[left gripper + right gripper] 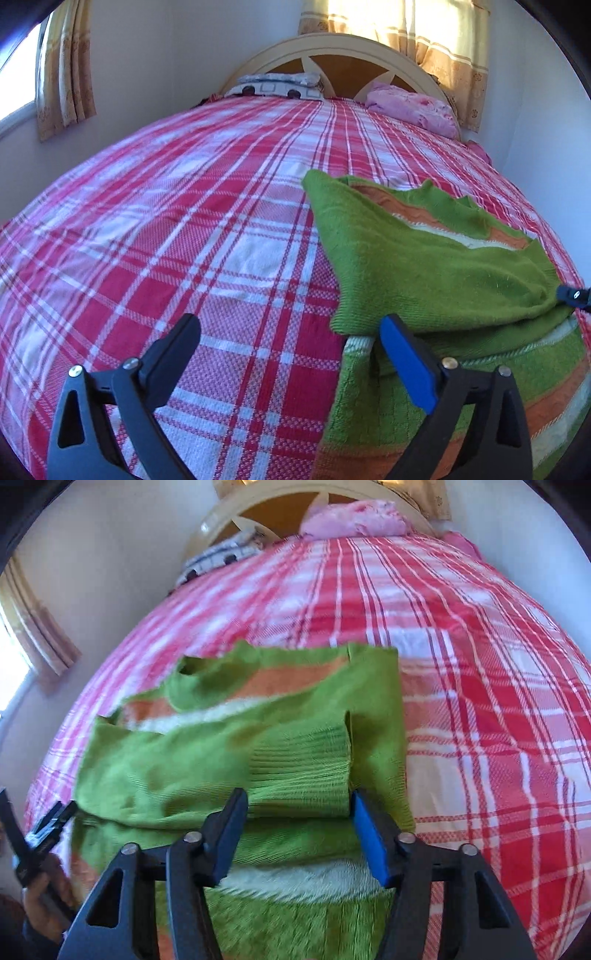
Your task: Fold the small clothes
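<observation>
A small green sweater (424, 258) with orange and white stripes lies on the bed, its sleeves folded across the body. It also shows in the right wrist view (258, 738). My left gripper (291, 328) is open and empty, just left of the sweater's left edge, its blue-padded finger over the hem. My right gripper (299, 805) is open, its fingers either side of the ribbed cuff (303, 771) of the folded sleeve, without closing on it. The right gripper's tip shows at the right edge of the left wrist view (574, 295).
The bed has a red and white plaid cover (184, 221). Pillows (277, 85) and a pink bundle (410, 107) lie at the headboard. Walls and curtained windows (62, 74) surround the bed. A hand holding the left gripper shows at the lower left of the right wrist view (40, 886).
</observation>
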A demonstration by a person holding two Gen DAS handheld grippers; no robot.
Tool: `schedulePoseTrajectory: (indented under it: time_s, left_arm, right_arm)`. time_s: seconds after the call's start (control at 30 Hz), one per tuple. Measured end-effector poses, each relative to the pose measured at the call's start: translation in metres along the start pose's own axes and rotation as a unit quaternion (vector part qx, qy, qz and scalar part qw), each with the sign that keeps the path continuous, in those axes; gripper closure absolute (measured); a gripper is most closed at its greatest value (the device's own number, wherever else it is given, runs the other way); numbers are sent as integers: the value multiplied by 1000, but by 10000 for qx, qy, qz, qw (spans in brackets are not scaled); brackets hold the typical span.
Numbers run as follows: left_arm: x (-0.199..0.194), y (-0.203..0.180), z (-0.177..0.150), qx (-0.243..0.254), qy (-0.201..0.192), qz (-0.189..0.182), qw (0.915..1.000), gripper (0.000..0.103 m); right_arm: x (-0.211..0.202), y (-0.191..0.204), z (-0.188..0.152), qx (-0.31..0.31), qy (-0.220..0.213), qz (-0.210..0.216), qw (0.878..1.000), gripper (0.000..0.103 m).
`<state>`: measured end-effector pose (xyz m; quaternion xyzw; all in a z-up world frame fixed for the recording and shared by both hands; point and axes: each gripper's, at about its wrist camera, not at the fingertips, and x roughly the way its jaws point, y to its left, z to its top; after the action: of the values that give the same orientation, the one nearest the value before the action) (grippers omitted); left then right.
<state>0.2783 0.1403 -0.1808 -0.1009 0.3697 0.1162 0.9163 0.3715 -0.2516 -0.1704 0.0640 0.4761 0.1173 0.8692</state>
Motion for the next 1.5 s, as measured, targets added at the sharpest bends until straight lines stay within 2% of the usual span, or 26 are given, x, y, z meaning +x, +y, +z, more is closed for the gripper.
schedulePoseTrajectory:
  time_s: [0.07,0.1,0.13,0.27,0.37,0.5,0.57,0.67,0.7,0.73,0.8,0.9,1.0,1.07,1.13,1.17,1.2,1.27,1.33,1.5]
  left_arm:
    - [3,4,-1,-87,85,-28,9999,1]
    - [4,4,-1,-98,119,-58,9999,0]
    - [4,4,-1,-103,137,-75,9998,0]
    - [6,6,-3,-155,205,-186,9995,0]
    - [10,7,-3,-164,330,-278,9989,0]
    - [11,4,-4,-90,364,-232,9990,0]
    - [11,4,-3,-97,379,-223,9990,0]
    - [0,11,-2,-239,153,-310,9991,0]
    - [-7,16,-1,-393,52,-368,9985,0]
    - [-11,19,0,-473,-42,-409,9980,0]
    - [-22,22,3,-556,-330,-462,9968,0]
    - [-25,16,18,-446,-483,-358,9972,0]
    - [-11,3,28,-296,-358,-290,9985,0]
    - [7,-9,30,0,-70,-100,9999,0]
    - [30,-17,24,321,370,197,9986,0]
    - [36,-17,22,343,559,113,9978,0]
    - [36,-14,23,302,578,21,9979,0]
    - [34,-11,21,263,578,-25,9980,0]
    - [35,-10,19,272,573,-40,9980,0]
    - [26,-17,15,403,417,153,9982,0]
  right_arm:
    - [5,4,-2,-205,2,-244,9995,64]
    - [5,5,-3,-314,-21,-356,9989,81]
    - [4,6,-3,-363,-43,-353,9987,88]
    - [-19,17,-4,-717,-451,-535,9950,95]
    - [-31,18,-5,-746,-627,-717,9927,95]
    - [-13,4,-11,-540,-341,-1048,9924,95]
    - [-8,-1,-16,-465,-260,-1002,9935,95]
    - [-13,-2,-17,-416,-317,-979,9938,93]
    - [-16,0,-17,-446,-326,-958,9939,87]
    - [-21,3,-17,-510,-365,-1031,9927,75]
    - [-34,12,-14,-707,-612,-1077,9898,59]
    - [-40,29,-6,-994,-839,-834,9880,59]
    - [-26,42,3,-1115,-711,-433,9903,59]
    - [-11,45,6,-1071,-512,-207,9927,59]
    - [10,44,6,-1052,-222,-334,9936,59]
    - [20,39,4,-1069,-91,-563,9926,59]
    - [26,33,1,-1063,-29,-686,9920,59]
    - [23,24,0,-1005,-126,-586,9931,59]
    - [15,22,-1,-1062,-119,-722,9916,59]
    - [12,21,-8,-1303,-186,-907,9871,57]
